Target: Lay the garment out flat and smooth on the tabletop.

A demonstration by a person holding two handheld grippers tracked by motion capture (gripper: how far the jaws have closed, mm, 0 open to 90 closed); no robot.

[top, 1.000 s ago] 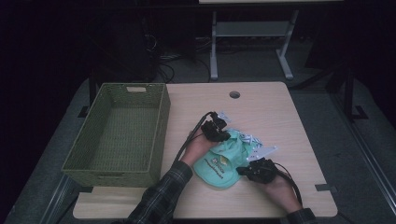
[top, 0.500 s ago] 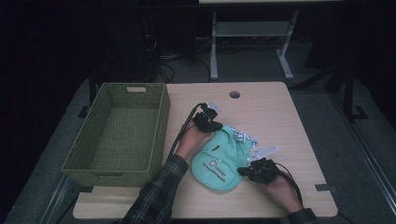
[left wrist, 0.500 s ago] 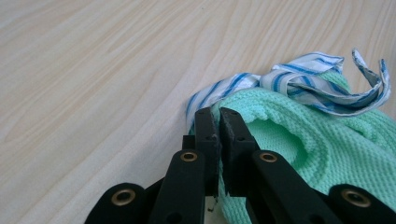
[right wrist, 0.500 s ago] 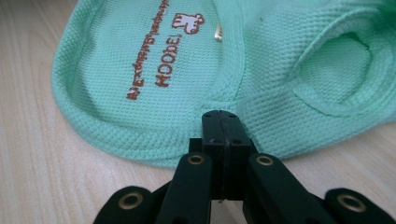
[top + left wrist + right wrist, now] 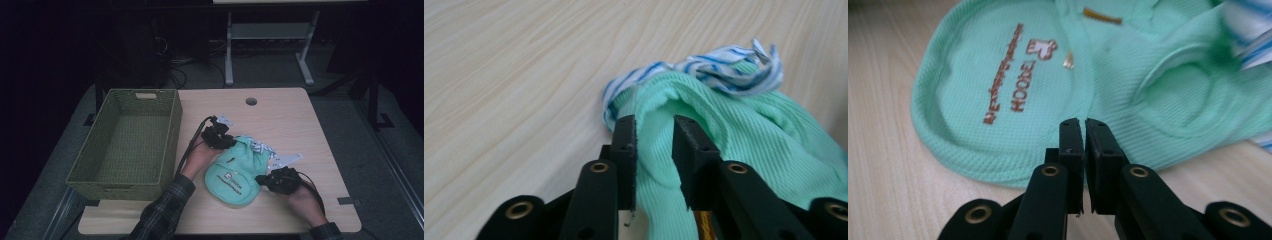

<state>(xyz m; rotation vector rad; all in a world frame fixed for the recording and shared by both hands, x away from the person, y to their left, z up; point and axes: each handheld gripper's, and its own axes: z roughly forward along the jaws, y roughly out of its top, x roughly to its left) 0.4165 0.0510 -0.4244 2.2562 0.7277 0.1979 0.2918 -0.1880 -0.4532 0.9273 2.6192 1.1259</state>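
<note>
A small mint-green garment (image 5: 232, 172) with a printed logo and blue-and-white striped trim (image 5: 260, 147) lies on the wooden table (image 5: 285, 117). My left gripper (image 5: 224, 141) is at its upper left end. In the left gripper view the gripper (image 5: 655, 125) is shut on a fold of the green fabric (image 5: 749, 135), just under the striped trim (image 5: 719, 67). My right gripper (image 5: 262, 179) sits at the garment's right edge. In the right gripper view the gripper (image 5: 1083, 122) has its jaws pressed together over the hem of the garment (image 5: 998, 100), holding it.
A green woven basket (image 5: 172, 125) with nothing in it stands at the left of the table, close to my left hand. A cable hole (image 5: 251, 101) is at the table's far edge. Bare wood lies beyond and to the right of the garment.
My left gripper has moved left and slightly away with the fabric in it, drawing the garment out toward the basket. The right gripper has stayed in place.
</note>
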